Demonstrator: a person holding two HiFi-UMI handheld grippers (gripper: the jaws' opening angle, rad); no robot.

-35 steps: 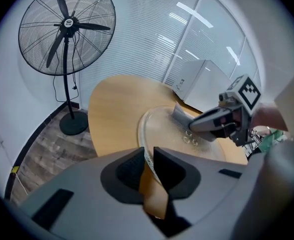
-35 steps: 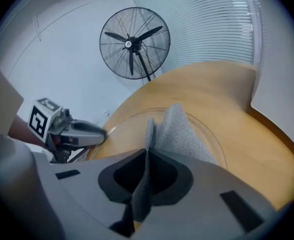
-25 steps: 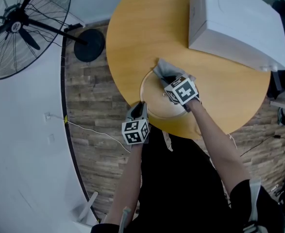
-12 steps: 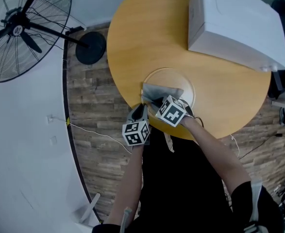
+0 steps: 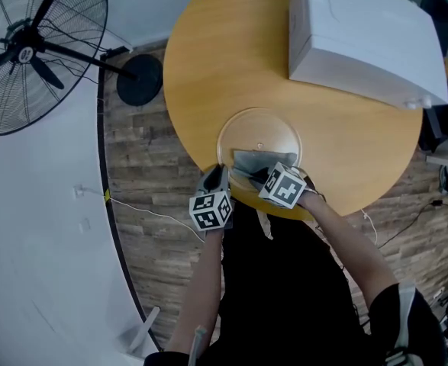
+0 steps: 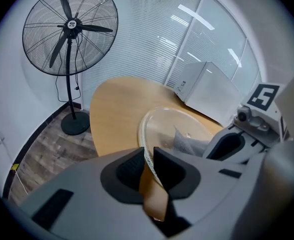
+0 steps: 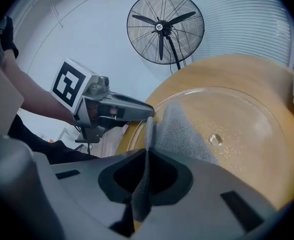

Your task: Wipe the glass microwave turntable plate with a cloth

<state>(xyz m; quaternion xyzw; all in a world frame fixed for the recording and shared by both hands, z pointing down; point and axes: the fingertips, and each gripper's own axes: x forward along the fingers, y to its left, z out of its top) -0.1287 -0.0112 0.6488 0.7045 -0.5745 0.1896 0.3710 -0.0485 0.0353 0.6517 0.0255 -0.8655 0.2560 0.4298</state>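
glass plate [image 5: 259,132]: lies flat on the round worktop [image 5: 208,59], close to the edge nearest me. The white appliance [image 5: 365,36] stands well apart at the far right.
left tongs [image 6: 147,160]: closed narrow on the plate's near-left rim, which runs straight through my grip.
right tongs [image 7: 147,161]: clamped on a fold of the grey cloth [image 7: 184,131], with no gap beside the fabric.
cloth on glass: it spreads from my right tongs over the near part of the plate, touching it, just beside my left tongs. The far half lies bare.
how the plate handles: I judge it stiff, smooth and fairly heavy. It is slippery in a pinch and likely to chip or crack if knocked against the worktop.
where to hold it: at the rim only, as I do now, so the face stays free for wiping. The pinch should be firm, not crushing.
how the cloth handles: soft, light and limp. It bunches, so I take it by a gathered fold and press it flat onto the glass.
risk: the plate sits near the worktop's edge. I think a hard stroke towards me could drag it off if my left grip slips.
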